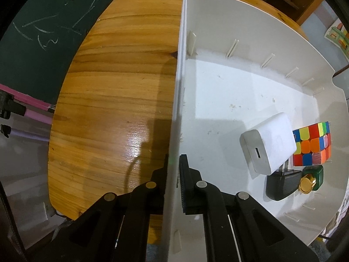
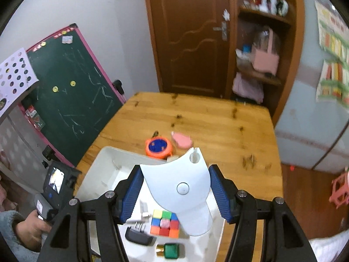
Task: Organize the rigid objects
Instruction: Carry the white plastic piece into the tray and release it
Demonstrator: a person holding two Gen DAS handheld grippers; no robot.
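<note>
A white bin stands on the wooden table. In it lie a white charger, a colour cube, a black charger and a green bottle with a gold cap. My left gripper is shut on the bin's left wall, one finger outside and one inside. In the right wrist view my right gripper is shut on a white fan-shaped plastic piece with a round button, held above the bin and the cube.
On the table beyond the bin lie an orange round tape measure and a pink object. A green chalkboard leans at the table's left. A person's hand holds the left gripper's handle. A door and shelves stand behind.
</note>
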